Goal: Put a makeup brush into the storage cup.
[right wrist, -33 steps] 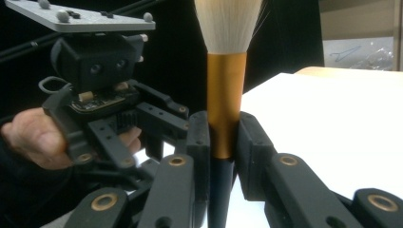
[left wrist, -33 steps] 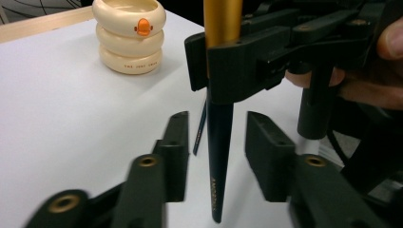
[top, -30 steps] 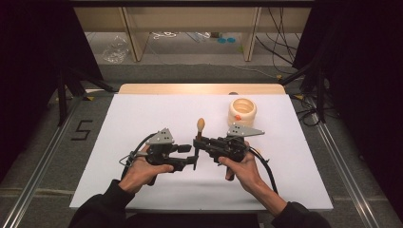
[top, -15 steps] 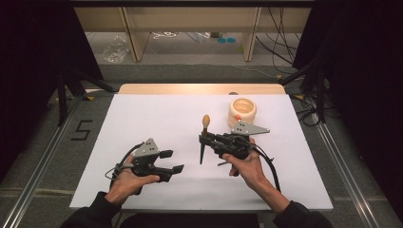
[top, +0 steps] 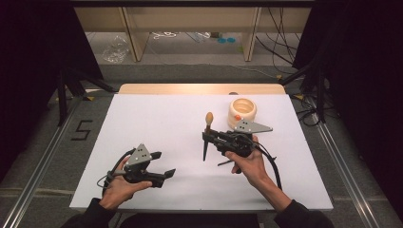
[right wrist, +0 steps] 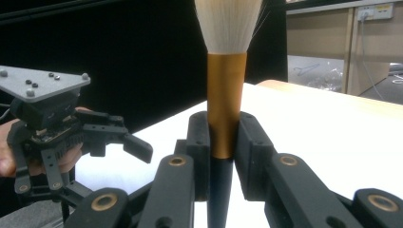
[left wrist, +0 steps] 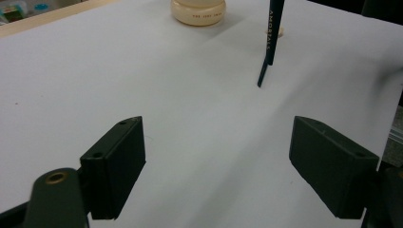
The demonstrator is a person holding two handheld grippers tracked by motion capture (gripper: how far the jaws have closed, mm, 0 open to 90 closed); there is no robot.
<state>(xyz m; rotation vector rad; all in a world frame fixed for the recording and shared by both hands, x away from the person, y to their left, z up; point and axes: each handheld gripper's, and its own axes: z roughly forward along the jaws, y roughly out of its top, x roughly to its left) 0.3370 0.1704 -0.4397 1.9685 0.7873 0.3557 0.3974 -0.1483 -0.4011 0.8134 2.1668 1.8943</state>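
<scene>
At table centre-right: right gripper (top: 212, 137) clamps makeup brush (right wrist: 226, 90) upright (bristles up, handle tip at white mat (top: 157, 128)). Left gripper (top: 164, 175) open, empty. Risk: brush pivoting between 2 jaws, toppling toward cream jar (top: 242, 111).

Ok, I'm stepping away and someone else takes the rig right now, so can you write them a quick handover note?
Right tool: shut on the brush, gripping its gold ferrule, bristles up, dark handle tip pointing down at the white table.
Left tool: open, holding nothing, low over the table at the person's left, apart from the brush.
Cream holder: stands upright at the far right of the table, just beyond the right tool.
Done: brush is gripped and held upright.
Left: probably carry it to the holder and set it in; the left tool is free to steady.
</scene>
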